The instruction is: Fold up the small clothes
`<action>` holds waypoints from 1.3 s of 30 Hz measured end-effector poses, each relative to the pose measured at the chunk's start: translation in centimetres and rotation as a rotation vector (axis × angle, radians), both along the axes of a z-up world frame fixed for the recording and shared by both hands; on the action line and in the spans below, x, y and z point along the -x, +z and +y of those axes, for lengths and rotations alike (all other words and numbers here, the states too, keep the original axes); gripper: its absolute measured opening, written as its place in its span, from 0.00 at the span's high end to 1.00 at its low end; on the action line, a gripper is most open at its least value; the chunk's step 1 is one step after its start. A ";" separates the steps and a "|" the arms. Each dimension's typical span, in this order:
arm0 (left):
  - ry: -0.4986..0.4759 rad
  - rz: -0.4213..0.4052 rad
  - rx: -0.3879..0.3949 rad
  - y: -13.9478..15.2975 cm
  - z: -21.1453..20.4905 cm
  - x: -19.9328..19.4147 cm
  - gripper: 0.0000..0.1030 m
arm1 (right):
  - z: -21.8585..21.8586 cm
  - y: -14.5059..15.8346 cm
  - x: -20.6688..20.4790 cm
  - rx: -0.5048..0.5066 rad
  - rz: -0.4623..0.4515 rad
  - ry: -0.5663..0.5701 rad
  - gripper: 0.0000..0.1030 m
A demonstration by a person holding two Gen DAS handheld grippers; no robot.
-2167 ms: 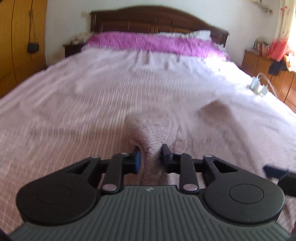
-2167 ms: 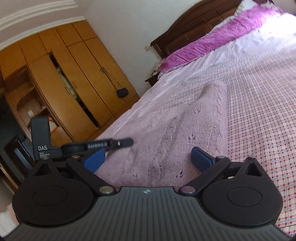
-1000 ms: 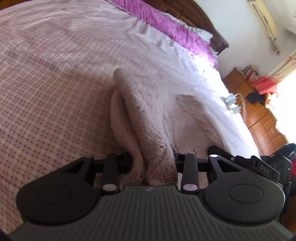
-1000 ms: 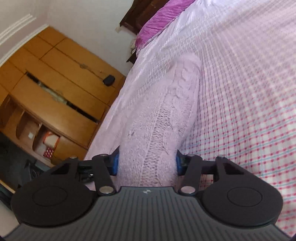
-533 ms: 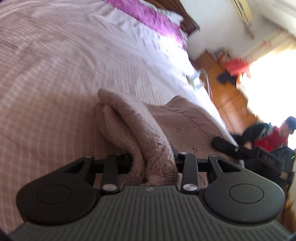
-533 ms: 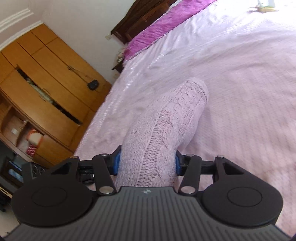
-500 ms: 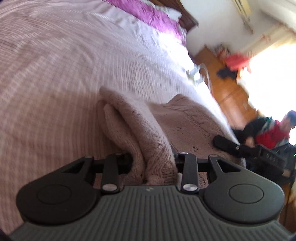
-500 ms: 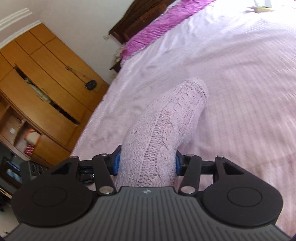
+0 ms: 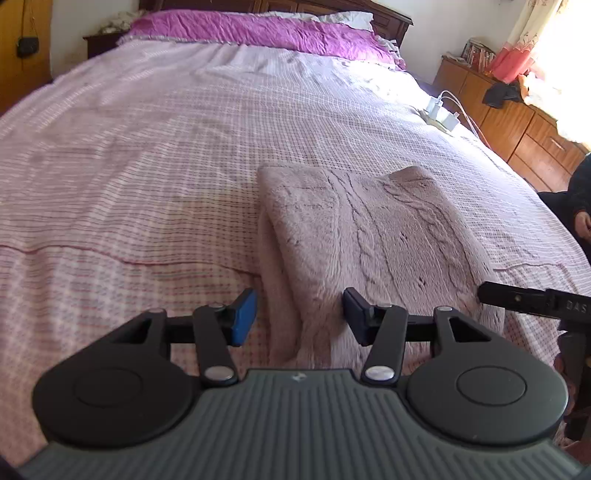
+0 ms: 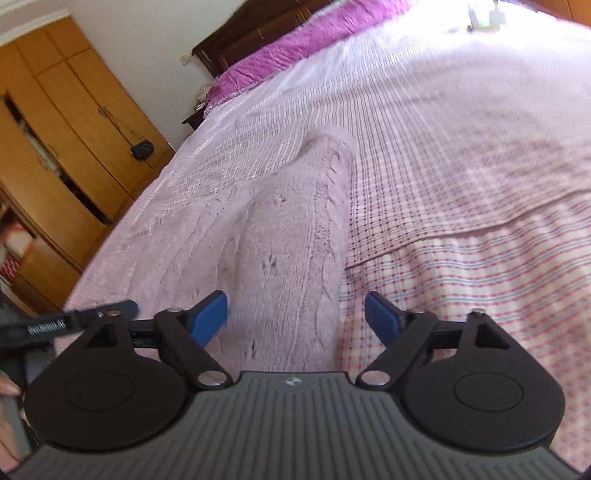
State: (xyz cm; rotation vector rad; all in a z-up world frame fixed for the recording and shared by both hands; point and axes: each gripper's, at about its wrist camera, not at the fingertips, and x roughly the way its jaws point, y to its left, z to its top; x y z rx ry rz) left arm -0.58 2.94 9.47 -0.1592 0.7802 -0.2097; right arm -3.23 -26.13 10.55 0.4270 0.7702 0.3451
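Note:
A pale pink cable-knit sweater [image 9: 369, 229] lies folded double on the checked bedspread [image 9: 147, 147], near the bed's foot. My left gripper [image 9: 300, 314] stands open over the sweater's near left edge, the knit lying loose between its blue pads. The other gripper's black body pokes in at the right edge of the left wrist view. In the right wrist view the same sweater [image 10: 280, 240] stretches away from me, and my right gripper [image 10: 297, 317] is open over its near right edge, pads clear of the fabric.
A purple pillow cover [image 9: 258, 29] and dark headboard are at the bed's far end. Chargers with cables [image 9: 441, 114] lie on the bed's right edge. A wooden dresser [image 9: 517, 122] stands right, wardrobes [image 10: 55, 147] left. A person's dark sleeve [image 9: 576, 206] is at the right edge.
Both grippers held the sweater's edges lifted and folded over; now both have opened and let go, and the sweater lies flat in a doubled fold on the bed.

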 end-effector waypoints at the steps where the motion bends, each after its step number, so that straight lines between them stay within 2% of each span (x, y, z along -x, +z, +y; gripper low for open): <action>1: 0.009 -0.005 -0.008 0.2 -0.1 0.6 0.48 | 0.1 0.4 0.8 0.021 -0.015 0.004 0.14; 5: 0.038 -0.007 -0.022 0.2 -0.2 2.7 0.34 | 0.7 1.2 4.8 0.099 -0.086 -0.002 0.12; 7: 0.045 -0.008 -0.030 0.0 -0.4 3.7 0.30 | 1.1 1.2 5.8 0.127 -0.089 -0.010 0.04; 9: 0.057 -0.008 -0.043 -0.4 -0.7 4.4 0.28 | 1.4 1.1 7.1 0.154 -0.091 -0.019 0.00; 11: 0.081 -0.011 -0.062 -0.9 -1.0 5.1 0.25 | 2.2 0.4 7.8 0.197 -0.085 -0.019 0.00; 13: 0.122 -0.013 -0.089 -1.6 -1.4 5.6 0.17 | 3.0 -0.5 8.1 0.223 -0.064 -0.007 0.00; 16: 0.138 -0.009 -0.130 -2.8 -2.1 6.2 0.17 | 3.8 -2.3 8.1 0.200 -0.036 -0.004 0.00; 20: 0.124 0.032 -0.176 -4.7 -3.0 6.5 0.17 | 4.4 -3.4 9.0 0.218 -0.058 -0.040 0.00; 25: 0.129 0.007 -0.284 -5.8 -4.7 7.3 0.17 | 5.3 -4.5 9.1 0.255 -0.064 -0.058 0.00; 30: 0.150 0.010 -0.305 -6.0 -5.4 7.5 0.16 | 6.4 -5.2 9.0 0.311 -0.055 -0.061 0.00; 36: 0.161 0.016 -0.279 -6.0 -5.0 7.5 0.15 | 6.9 -5.9 8.2 0.345 -0.059 -0.064 0.00; 39: 0.155 0.018 -0.283 -6.1 -5.2 7.5 0.10 | 7.0 -6.0 8.1 0.349 -0.057 -0.064 0.00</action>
